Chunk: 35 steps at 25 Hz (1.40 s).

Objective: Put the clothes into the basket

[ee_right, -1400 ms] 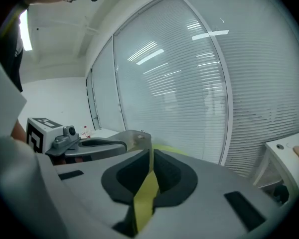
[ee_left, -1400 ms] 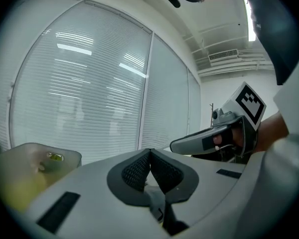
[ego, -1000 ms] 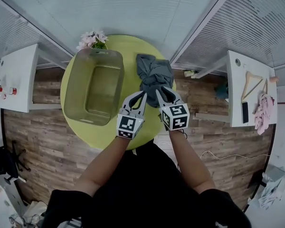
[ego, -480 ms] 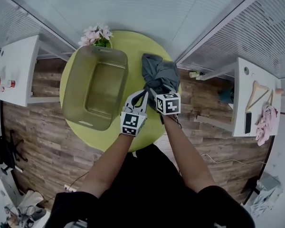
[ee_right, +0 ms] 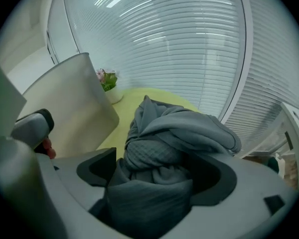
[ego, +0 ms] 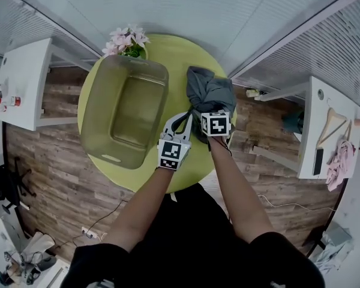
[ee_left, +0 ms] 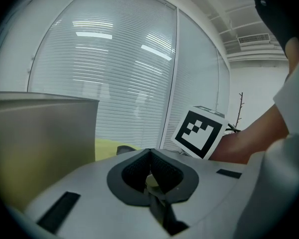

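While the left tongs [ee_left: 150, 156] hovered closed and empty, the right tongs [ee_right: 159, 176] had just been opening wide astride the grey clothes [ego: 211, 92]. These lay bunched on the tabletop [ego: 180, 53] beside the basket [ego: 95, 113].

Round yellow-green table [ego: 180, 56] on a wood-plank floor [ego: 54, 161]. Three things directly on it. Just left of the left gripper [ego: 180, 122], a translucent rectangular basket [ego: 99, 110], upright, mouth up. Beyond that basket, at the table's far rim and well away from both tools, a pot of pink flowers [ego: 127, 39]. Straight ahead of the right gripper [ee_right: 157, 176], a crumpled grey heap of clothes [ego: 211, 92], its near end lying between jaws just opened wide.
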Each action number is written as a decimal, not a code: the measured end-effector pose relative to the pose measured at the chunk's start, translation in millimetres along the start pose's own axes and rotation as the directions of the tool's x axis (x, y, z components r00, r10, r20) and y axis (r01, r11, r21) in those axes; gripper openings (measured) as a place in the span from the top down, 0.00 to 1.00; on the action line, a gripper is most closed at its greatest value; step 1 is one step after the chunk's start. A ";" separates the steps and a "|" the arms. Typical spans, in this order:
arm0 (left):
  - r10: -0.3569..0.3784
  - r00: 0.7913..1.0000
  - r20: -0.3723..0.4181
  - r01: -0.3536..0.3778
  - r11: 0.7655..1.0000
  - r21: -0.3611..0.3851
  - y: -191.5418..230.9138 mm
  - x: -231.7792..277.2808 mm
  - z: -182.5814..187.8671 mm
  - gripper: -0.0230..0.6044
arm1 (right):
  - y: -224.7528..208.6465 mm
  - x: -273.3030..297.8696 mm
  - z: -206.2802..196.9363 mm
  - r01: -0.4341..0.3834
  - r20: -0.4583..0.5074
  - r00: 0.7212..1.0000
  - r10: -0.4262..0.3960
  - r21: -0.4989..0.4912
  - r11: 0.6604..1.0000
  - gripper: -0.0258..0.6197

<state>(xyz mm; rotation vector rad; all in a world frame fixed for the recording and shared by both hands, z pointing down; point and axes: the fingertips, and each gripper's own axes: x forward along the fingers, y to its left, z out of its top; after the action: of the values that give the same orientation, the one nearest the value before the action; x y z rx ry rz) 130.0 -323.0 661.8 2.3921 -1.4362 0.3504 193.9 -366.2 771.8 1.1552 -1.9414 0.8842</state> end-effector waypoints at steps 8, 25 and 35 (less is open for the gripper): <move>0.012 1.000 -0.017 -0.012 1.000 -0.015 6.5 -0.7 -6.5 0.95 | -6.5 31.7 -6.1 0.050 -0.062 0.997 -0.055 -0.082 0.995 0.25; 0.028 0.999 -0.028 -0.028 0.999 -0.026 12.7 -19.4 -11.0 0.95 | -10.4 39.7 -4.7 0.076 -0.031 0.996 -0.083 -0.176 0.982 0.40; -0.019 1.000 0.014 0.019 1.000 -0.005 -1.8 -38.7 21.5 0.95 | -4.1 -0.6 -1.1 0.087 0.021 0.996 -0.085 -0.187 0.979 0.43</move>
<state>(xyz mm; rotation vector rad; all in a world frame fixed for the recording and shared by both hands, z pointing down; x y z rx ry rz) 114.7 -299.7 627.4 2.4076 -1.4172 0.3258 198.1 -366.6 772.7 1.1258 -1.9239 0.6349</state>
